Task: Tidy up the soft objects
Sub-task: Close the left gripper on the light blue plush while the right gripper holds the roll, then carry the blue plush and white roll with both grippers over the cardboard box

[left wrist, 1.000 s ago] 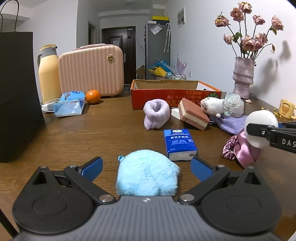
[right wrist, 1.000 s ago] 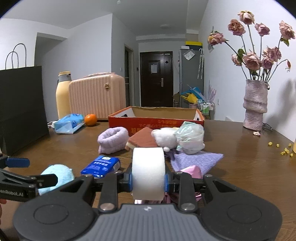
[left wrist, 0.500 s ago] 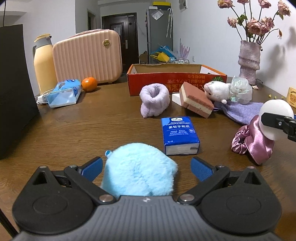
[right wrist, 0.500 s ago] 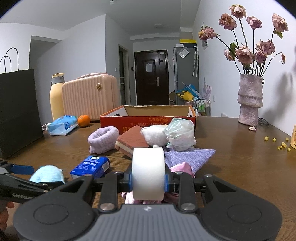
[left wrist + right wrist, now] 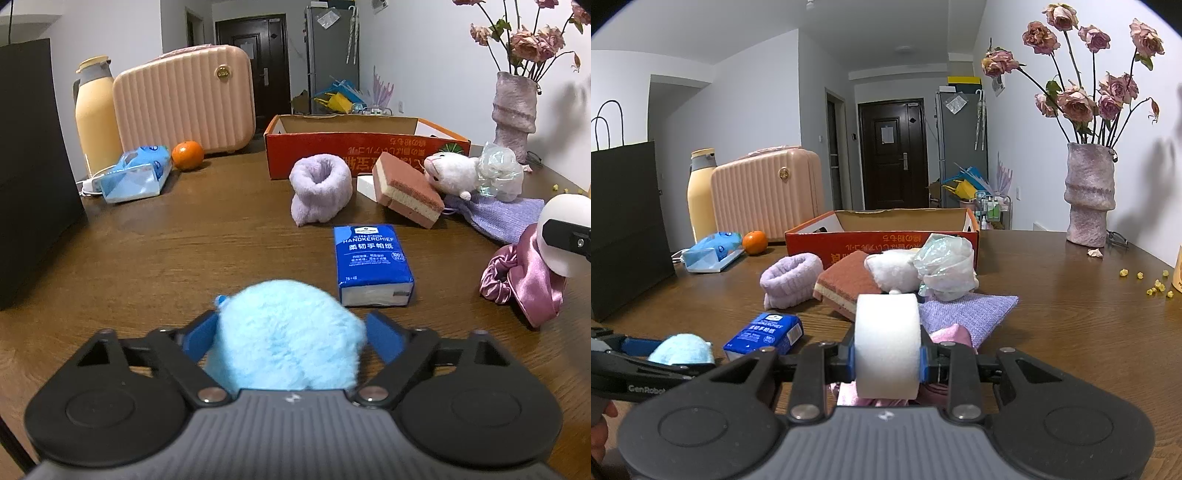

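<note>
My left gripper (image 5: 291, 334) is shut on a fluffy light-blue ball (image 5: 288, 332), low over the wooden table; the ball also shows in the right wrist view (image 5: 681, 350). My right gripper (image 5: 886, 360) is shut on a white foam cylinder (image 5: 887, 343), held above a pink satin scrunchie (image 5: 524, 275). Further back lie a blue handkerchief pack (image 5: 371, 262), a lilac fleece cuff (image 5: 319, 188), a brown-and-cream sponge (image 5: 406, 188), a white plush toy (image 5: 450, 173), a crumpled clear bag (image 5: 500, 173) and a lilac cloth pouch (image 5: 498, 214). An open red cardboard box (image 5: 365, 147) stands behind them.
A black paper bag (image 5: 33, 166) stands at the left edge. A pink ribbed case (image 5: 184, 99), a yellow flask (image 5: 94, 114), a tissue pack (image 5: 133, 177) and an orange (image 5: 187, 155) are at the back left. A vase of dried roses (image 5: 1089, 192) stands at the back right.
My left gripper's jaws have closed from wide open onto the blue ball. My right gripper, still holding the foam cylinder, has drifted slightly to the right.
</note>
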Action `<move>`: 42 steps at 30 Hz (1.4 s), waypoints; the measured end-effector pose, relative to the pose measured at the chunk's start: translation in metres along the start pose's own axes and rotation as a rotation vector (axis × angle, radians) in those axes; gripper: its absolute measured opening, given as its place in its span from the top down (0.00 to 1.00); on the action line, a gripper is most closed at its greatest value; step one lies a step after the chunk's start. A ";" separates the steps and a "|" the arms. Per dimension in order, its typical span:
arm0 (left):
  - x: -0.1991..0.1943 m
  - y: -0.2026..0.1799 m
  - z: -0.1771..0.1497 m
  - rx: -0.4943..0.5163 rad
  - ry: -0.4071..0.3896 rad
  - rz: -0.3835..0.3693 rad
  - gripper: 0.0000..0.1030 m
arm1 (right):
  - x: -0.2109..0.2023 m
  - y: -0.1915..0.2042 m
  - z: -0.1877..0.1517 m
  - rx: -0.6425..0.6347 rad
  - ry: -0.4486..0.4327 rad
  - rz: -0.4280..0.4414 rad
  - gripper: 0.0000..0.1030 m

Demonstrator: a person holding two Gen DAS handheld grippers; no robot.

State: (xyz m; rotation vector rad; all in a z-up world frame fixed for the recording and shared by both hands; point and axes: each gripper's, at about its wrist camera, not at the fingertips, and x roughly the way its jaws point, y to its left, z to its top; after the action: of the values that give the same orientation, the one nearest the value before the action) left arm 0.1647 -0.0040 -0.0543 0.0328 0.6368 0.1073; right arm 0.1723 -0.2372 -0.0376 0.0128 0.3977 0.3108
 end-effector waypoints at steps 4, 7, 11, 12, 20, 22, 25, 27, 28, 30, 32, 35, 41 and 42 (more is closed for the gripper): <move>-0.001 0.000 -0.001 -0.003 -0.004 -0.007 0.22 | 0.000 0.000 0.000 0.000 0.000 0.000 0.72; -0.003 0.001 -0.001 -0.010 -0.008 -0.016 0.23 | -0.001 0.000 0.001 0.000 -0.003 0.003 0.72; -0.006 0.002 -0.001 -0.011 -0.017 -0.029 0.26 | -0.001 0.002 0.003 -0.002 -0.008 0.006 0.72; -0.006 0.002 -0.001 -0.009 -0.016 -0.031 0.26 | -0.002 0.002 0.003 -0.003 -0.009 0.006 0.72; 0.002 -0.005 -0.003 0.021 0.024 -0.009 0.12 | -0.003 0.003 0.004 -0.004 -0.011 0.008 0.72; 0.006 -0.007 -0.004 0.028 0.043 -0.004 0.15 | -0.003 0.003 0.004 -0.004 -0.011 0.008 0.72; 0.007 -0.005 -0.004 0.021 0.045 -0.023 0.21 | -0.004 0.004 0.004 -0.004 -0.013 0.010 0.72; 0.006 -0.004 -0.005 0.019 0.039 -0.030 0.22 | -0.004 0.005 0.004 -0.004 -0.014 0.010 0.72; 0.004 -0.003 -0.005 0.014 0.032 -0.038 0.22 | -0.005 0.005 0.004 -0.004 -0.015 0.011 0.72; -0.001 -0.001 -0.004 0.006 0.012 -0.047 0.22 | -0.006 0.005 0.005 -0.004 -0.018 0.012 0.72; -0.006 0.000 -0.002 0.000 -0.007 -0.050 0.22 | -0.007 0.005 0.007 -0.005 -0.022 0.011 0.72; -0.012 0.002 0.002 -0.005 -0.031 -0.046 0.22 | -0.008 0.006 0.010 -0.008 -0.032 0.012 0.72; -0.026 0.007 0.015 -0.021 -0.097 -0.033 0.22 | -0.010 0.007 0.022 -0.014 -0.062 0.010 0.72; -0.028 0.008 0.018 -0.024 -0.108 -0.035 0.22 | -0.010 0.008 0.023 -0.015 -0.067 0.010 0.72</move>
State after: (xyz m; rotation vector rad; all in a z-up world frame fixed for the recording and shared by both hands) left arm 0.1524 0.0014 -0.0233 0.0039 0.5279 0.0787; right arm 0.1698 -0.2320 -0.0116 0.0104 0.3285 0.3219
